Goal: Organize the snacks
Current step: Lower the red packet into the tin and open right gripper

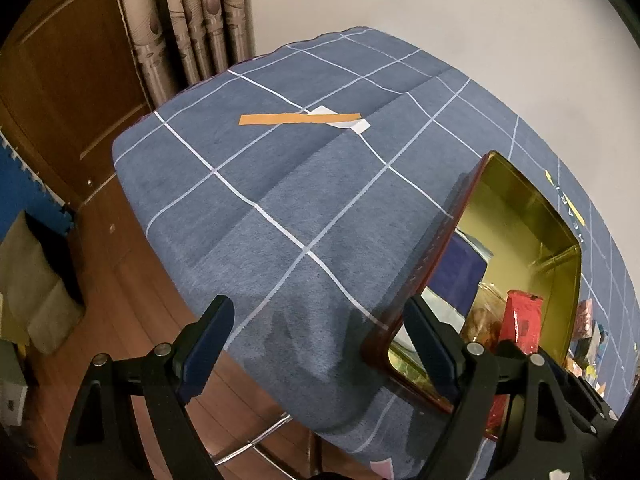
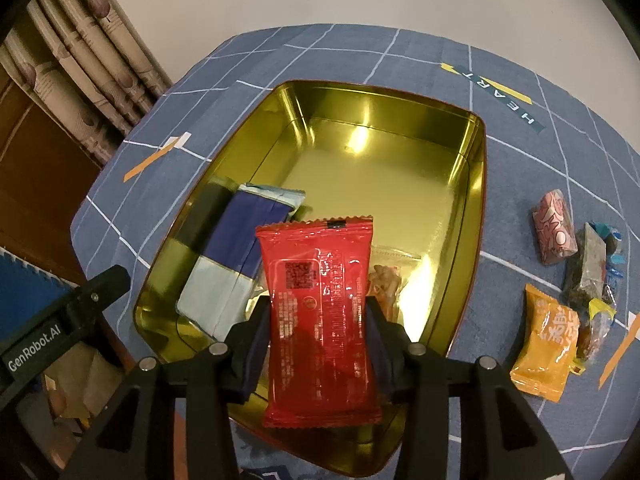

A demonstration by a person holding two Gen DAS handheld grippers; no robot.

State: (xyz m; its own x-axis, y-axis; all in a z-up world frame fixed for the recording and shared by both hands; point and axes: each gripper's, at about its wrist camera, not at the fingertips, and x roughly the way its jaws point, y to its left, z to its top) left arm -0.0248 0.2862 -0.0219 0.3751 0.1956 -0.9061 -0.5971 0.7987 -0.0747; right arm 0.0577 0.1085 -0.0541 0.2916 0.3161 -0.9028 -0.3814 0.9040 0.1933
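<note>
In the right wrist view, the right gripper (image 2: 318, 320) has its fingers (image 2: 256, 340) partly closed on a red snack packet (image 2: 320, 320), pressing its two long edges at the lower centre of the frame. The packet stands lengthwise over the near end of a gold-lined tin (image 2: 400, 168) with a dark red rim, which fills the middle of the picture. Inside the tin, at its lower left, lies a blue and white packet (image 2: 236, 256); just right of the red packet a clear bag of brownish snacks (image 2: 386, 280) shows on the tin floor.

To the right of the tin, on the blue checked cloth of the bench (image 2: 520, 152), loose snacks lie near each other: a pink wrapped piece (image 2: 554, 226), a dark grey packet (image 2: 588, 268) and an orange packet (image 2: 546, 344).

In the left wrist view, the left gripper (image 1: 316, 340) is at the bottom of the frame with its fingers (image 1: 212, 336) spread wide and nothing between them; the right-hand finger is just in front of the tin's near corner, and whether it touches I cannot tell. An orange tape strip (image 1: 300, 119) lies on the cloth at upper centre.
</note>
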